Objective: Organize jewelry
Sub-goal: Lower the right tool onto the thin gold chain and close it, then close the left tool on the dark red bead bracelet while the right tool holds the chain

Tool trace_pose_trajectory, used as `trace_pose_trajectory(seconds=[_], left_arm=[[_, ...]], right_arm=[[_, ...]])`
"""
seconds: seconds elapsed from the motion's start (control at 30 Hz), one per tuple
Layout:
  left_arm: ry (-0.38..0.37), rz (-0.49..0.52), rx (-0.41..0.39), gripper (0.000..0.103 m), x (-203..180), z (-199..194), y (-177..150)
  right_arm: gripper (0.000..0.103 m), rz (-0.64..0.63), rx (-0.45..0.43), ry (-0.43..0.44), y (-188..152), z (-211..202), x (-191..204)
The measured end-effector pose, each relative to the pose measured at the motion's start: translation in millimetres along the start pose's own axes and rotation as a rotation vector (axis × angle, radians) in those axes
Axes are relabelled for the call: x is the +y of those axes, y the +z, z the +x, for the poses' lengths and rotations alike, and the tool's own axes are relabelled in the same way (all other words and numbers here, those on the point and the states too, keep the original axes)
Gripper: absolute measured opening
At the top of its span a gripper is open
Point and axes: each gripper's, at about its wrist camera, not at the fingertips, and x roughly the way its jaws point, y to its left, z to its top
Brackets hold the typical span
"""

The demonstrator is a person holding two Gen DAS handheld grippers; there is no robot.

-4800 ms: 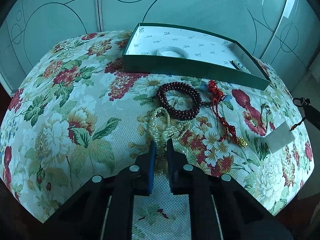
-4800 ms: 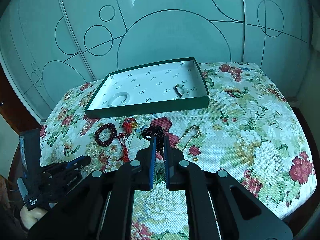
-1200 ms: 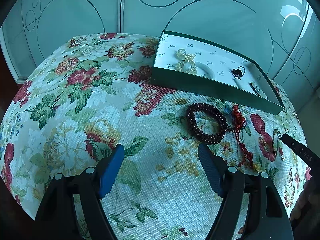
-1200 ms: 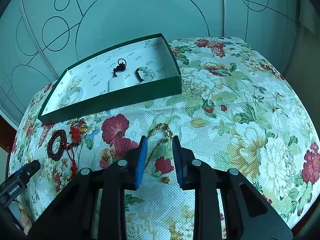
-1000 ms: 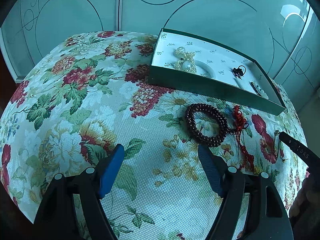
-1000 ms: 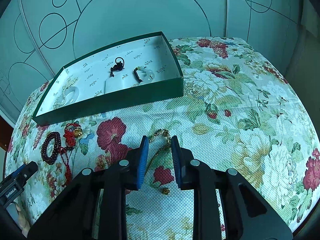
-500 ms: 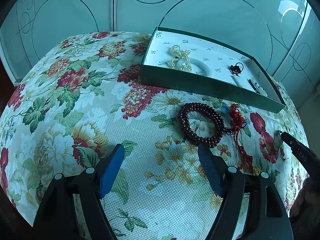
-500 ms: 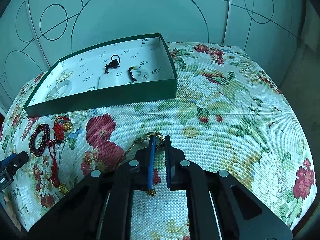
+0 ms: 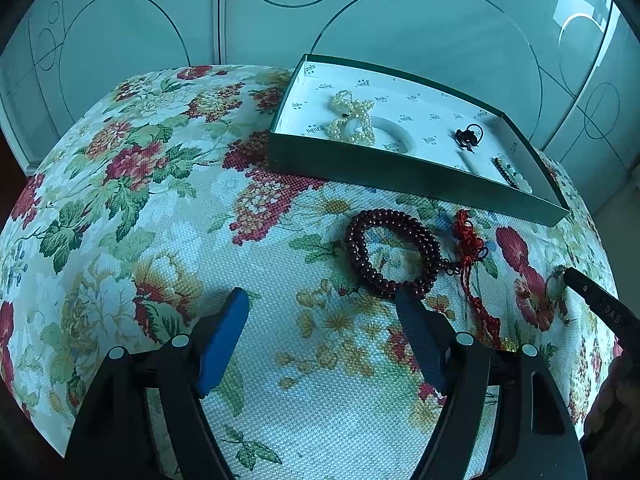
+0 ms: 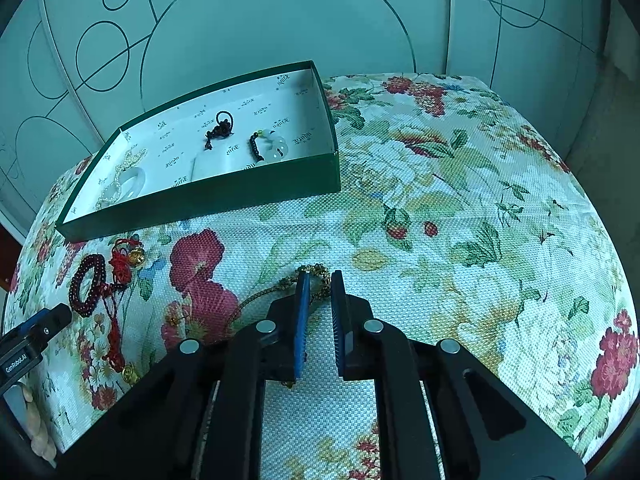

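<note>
The left gripper hangs wide open just short of the dark bead bracelet, which lies loose on the floral cloth. The green box already holds pearls, a bangle and pendants. The right gripper is nearly closed around the gold chain; whether it grips it, I cannot tell.

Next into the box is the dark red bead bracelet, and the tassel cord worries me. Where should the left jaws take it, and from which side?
Grip the near arc of the dark red bead bracelet, coming down from above with one jaw inside the ring and one outside. It lies flat and open on the floral cloth, and the red tassel cord joins at its right side, so the near-left beads look clear. The left gripper is already open.
</note>
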Motion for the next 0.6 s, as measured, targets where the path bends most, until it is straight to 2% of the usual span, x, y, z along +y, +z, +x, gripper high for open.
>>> trace_pose_trajectory(seconds=[0.17, 0.37, 0.43, 0.6], left_arm=[[-0.015, 0.008, 0.003, 0.075, -5.0, 1.0, 0.6], [-0.04, 0.028, 0.003, 0.075, -16.9, 2.2, 2.4], [-0.051, 0.038, 0.002, 0.08, -22.3, 3.2, 3.1], [-0.064, 0.048, 0.006, 0.08, -33.2, 9.1, 7.2]], right_arm=[[0.006, -0.013, -0.003, -0.019, -2.7, 1.0, -2.1], [0.006, 0.012, -0.012, -0.027, -3.3, -1.8, -9.1], [0.006, 0.021, -0.017, -0.028, -2.3, -3.6, -13.8], [0.006, 0.027, -0.026, -0.018, -0.5, -8.5, -20.0]])
